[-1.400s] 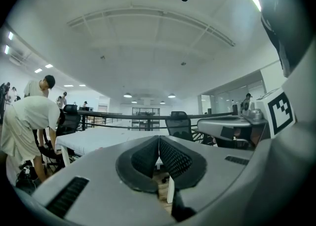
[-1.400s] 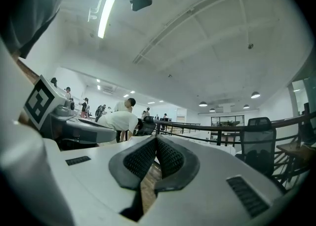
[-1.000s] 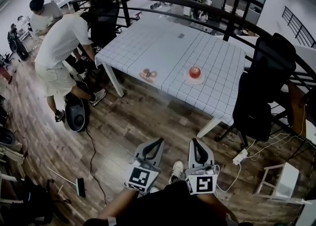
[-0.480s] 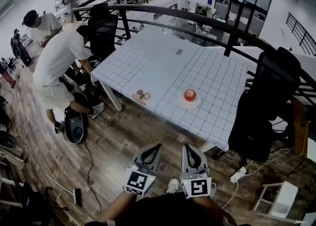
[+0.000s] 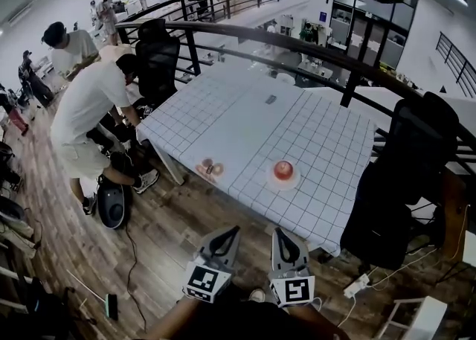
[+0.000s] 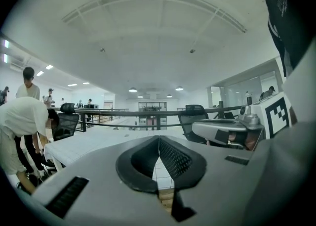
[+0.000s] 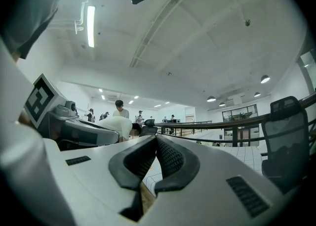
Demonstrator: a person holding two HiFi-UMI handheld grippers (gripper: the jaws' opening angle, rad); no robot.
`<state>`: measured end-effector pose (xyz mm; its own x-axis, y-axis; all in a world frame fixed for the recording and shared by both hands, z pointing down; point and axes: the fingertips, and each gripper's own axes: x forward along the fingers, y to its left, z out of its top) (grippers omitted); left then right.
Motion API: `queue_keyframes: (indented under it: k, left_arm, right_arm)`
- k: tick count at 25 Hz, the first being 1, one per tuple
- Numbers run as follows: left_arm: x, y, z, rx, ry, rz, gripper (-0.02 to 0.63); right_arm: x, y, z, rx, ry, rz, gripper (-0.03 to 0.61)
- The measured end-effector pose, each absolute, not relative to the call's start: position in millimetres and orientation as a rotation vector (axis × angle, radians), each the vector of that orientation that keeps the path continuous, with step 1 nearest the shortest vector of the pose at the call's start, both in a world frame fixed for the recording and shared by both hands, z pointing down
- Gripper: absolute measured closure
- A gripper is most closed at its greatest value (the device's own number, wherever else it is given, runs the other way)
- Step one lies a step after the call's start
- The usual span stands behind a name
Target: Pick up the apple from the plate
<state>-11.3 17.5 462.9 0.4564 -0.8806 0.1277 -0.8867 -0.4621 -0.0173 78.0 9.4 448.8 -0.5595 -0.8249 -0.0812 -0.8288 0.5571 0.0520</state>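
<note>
A red apple sits on a small white plate near the front edge of the white grid-patterned table in the head view. Both grippers are held side by side, well short of the table, above the wooden floor. The left gripper is shut with nothing in it; its tips meet in the left gripper view. The right gripper is also shut and empty, tips together in the right gripper view. Neither gripper view shows the apple.
A small pinkish object lies on the table left of the plate. A black office chair stands at the table's right end, another at its left. A person in white bends over left of the table. A curved railing runs behind.
Both grippers have moved forward toward the table, staying shut. The table, plate and apple now sit lower and nearer in the head view.
</note>
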Motion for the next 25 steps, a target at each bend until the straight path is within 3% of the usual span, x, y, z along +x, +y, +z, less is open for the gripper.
queue_keyframes:
  k: [25]
  left_arm:
    - [-87, -157, 454, 2.755, -1.409, 0.098, 0.591]
  right_arm:
    - [0, -162, 457, -1.711, 2.645, 0.207, 0.555]
